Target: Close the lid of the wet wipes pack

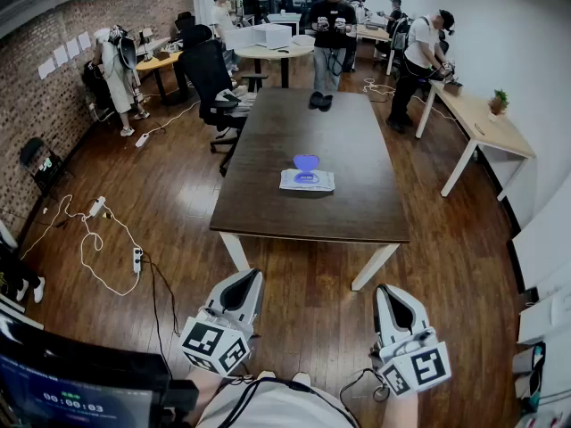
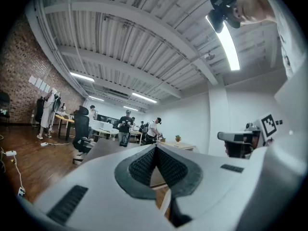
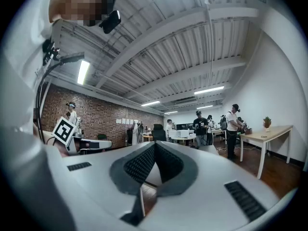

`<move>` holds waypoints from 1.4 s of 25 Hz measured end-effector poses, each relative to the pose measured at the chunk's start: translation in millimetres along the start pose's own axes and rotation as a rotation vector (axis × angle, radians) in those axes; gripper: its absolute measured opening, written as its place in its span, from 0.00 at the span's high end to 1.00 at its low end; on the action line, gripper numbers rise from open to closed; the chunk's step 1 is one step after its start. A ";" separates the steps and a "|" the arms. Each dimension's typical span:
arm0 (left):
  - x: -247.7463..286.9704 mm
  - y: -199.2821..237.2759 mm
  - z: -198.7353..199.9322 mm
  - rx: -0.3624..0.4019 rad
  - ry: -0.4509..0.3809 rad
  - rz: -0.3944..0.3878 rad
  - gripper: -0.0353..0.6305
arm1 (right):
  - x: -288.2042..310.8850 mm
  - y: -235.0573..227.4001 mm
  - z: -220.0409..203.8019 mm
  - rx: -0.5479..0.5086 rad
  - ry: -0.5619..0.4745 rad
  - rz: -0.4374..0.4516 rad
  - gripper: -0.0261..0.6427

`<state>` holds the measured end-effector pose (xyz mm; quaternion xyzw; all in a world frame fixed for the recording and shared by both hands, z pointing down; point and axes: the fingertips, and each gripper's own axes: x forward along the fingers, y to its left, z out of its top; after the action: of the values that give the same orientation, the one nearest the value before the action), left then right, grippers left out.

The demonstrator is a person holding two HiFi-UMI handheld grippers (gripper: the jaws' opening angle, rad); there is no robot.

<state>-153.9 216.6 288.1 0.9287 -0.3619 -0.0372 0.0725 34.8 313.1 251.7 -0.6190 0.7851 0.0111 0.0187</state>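
White wet wipes pack open on dark wooden table
It lies well ahead of our left gripper and right gripper, blue lid up; both hold jaws together, empty.

The wet wipes pack is white with a blue-violet lid; the table is dark brown; the floor is reddish-brown wood; the left gripper and the right gripper are pale grey with black-and-white square patterns.

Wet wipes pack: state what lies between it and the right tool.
In the head view: bare tabletop, a white table leg, then wooden floor before the right tool.
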 end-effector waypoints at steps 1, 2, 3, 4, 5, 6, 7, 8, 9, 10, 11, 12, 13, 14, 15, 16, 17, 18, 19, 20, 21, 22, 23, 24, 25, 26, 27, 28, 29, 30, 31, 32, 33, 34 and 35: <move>1.9 -0.3 0.3 -0.001 0.003 0.004 0.95 | 0.9 -2.1 -1.0 0.003 0.002 0.001 0.95; 4.0 -0.6 0.4 -0.001 0.006 0.006 0.95 | 1.7 -4.3 -1.9 0.006 0.004 0.001 0.95; 6.4 -0.9 0.4 -0.002 0.007 0.008 0.95 | 2.4 -6.6 -2.7 0.010 0.005 0.001 0.95; 8.9 -1.6 0.5 -0.002 0.009 0.011 0.95 | 3.0 -9.1 -3.5 0.013 0.004 0.000 0.95; 11.4 -2.6 0.1 -0.003 0.011 0.012 0.95 | 3.3 -11.5 -4.6 0.015 0.005 0.000 0.95; 13.4 -3.8 -1.8 -0.003 0.011 0.011 0.95 | 3.2 -13.9 -6.2 0.018 0.006 0.000 0.95; 15.0 -5.3 -4.0 -0.004 0.012 0.010 0.95 | 2.9 -16.2 -7.9 0.021 0.008 0.001 0.95; 16.4 -7.1 -5.0 -0.004 0.017 0.011 0.95 | 2.4 -18.7 -9.2 0.024 0.010 0.001 0.95; 17.8 -8.7 -5.3 -0.004 0.021 0.014 0.95 | 1.9 -21.4 -9.7 0.027 0.010 0.002 0.95; 19.4 -10.1 -5.8 -0.003 0.024 0.016 0.95 | 1.4 -24.2 -9.4 0.029 0.010 0.002 0.95; 21.1 -11.5 -5.8 -0.001 0.028 0.019 0.95 | 0.8 -26.9 -8.8 0.032 0.009 0.003 0.95; 22.8 -12.7 -5.7 0.000 0.033 0.023 0.95 | 0.3 -29.4 -8.4 0.034 0.009 0.005 0.95; 24.6 -13.5 -6.6 0.001 0.036 0.028 0.95 | -0.1 -31.7 -8.9 0.035 0.009 0.007 0.95; 26.4 -13.7 -8.9 0.002 0.038 0.032 0.95 | -0.3 -33.7 -10.3 0.035 0.012 0.011 0.95; 27.9 -13.1 -12.0 0.003 0.037 0.035 0.95 | -0.1 -35.6 -12.4 0.036 0.016 0.016 0.95; 29.3 -12.2 -14.8 0.003 0.035 0.039 0.95 | 0.2 -37.2 -14.7 0.038 0.021 0.020 0.95; 30.5 -11.5 -16.4 0.003 0.034 0.043 0.95 | 0.3 -38.8 -17.0 0.042 0.026 0.024 0.95; 31.6 -11.1 -17.2 0.002 0.034 0.047 0.95 | 0.4 -40.5 -19.1 0.046 0.031 0.027 0.95; 33.0 -10.4 -17.6 0.002 0.033 0.050 0.95 | 1.2 -42.3 -21.1 0.051 0.035 0.030 0.95; 34.9 -9.1 -17.9 0.003 0.034 0.054 0.95 | 3.0 -44.5 -23.1 0.054 0.038 0.032 0.95; 37.4 -7.2 -18.4 0.004 0.035 0.059 0.95 | 5.7 -46.8 -25.1 0.057 0.042 0.034 0.95; 40.3 -5.3 -18.4 0.003 0.040 0.064 0.95 | 8.9 -49.1 -26.7 0.060 0.045 0.036 0.95; 43.7 -3.6 -17.3 0.001 0.047 0.070 0.95 | 12.4 -51.4 -27.8 0.063 0.048 0.038 0.95; 47.8 -1.7 -15.6 -0.002 0.052 0.076 0.95 | 17.0 -53.8 -28.6 0.063 0.051 0.042 0.95; 52.5 1.2 -15.2 -0.004 0.054 0.077 0.95 | 23.1 -56.2 -29.5 0.061 0.053 0.045 0.95; 57.8 5.4 -16.8 -0.007 0.052 0.074 0.95 | 30.6 -58.9 -31.0 0.058 0.056 0.048 0.95; 63.7 10.5 -19.6 -0.010 0.051 0.070 0.95 | 39.1 -61.8 -33.2 0.057 0.060 0.049 0.95; 70.8 16.6 -23.0 -0.014 0.052 0.066 0.95 | 48.3 -65.2 -35.8 0.056 0.064 0.048 0.95; 79.3 23.4 -25.4 -0.018 0.056 0.065 0.95 | 58.4 -69.0 -38.4 0.056 0.068 0.046 0.95; 89.6 31.3 -26.6 -0.021 0.061 0.065 0.95 | 69.6 -73.4 -40.7 0.054 0.071 0.044 0.95; 101.6 40.6 -28.7 -0.023 0.063 0.062 0.95 | 82.1 -78.4 -42.9 0.053 0.076 0.041 0.95; 114.5 50.7 -31.9 -0.027 0.060 0.054 0.95 | 95.3 -83.7 -45.0 0.051 0.082 0.037 0.95; 127.8 60.8 -34.4 -0.032 0.059 0.046 0.95 | 108.7 -89.1 -47.0 0.051 0.090 0.033 0.95; 141.3 70.7 -34.2 -0.037 0.061 0.039 0.95 | 122.8 -94.4 -48.3 0.050 0.097 0.029 0.95; 155.3 80.9 -30.6 -0.040 0.067 0.034 0.95 | 138.0 -99.4 -48.6 0.049 0.102 0.026 0.95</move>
<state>-90.0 55.8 328.8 0.9214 -0.3744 -0.0120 0.1038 98.5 153.9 294.8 -0.6080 0.7929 -0.0393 -0.0066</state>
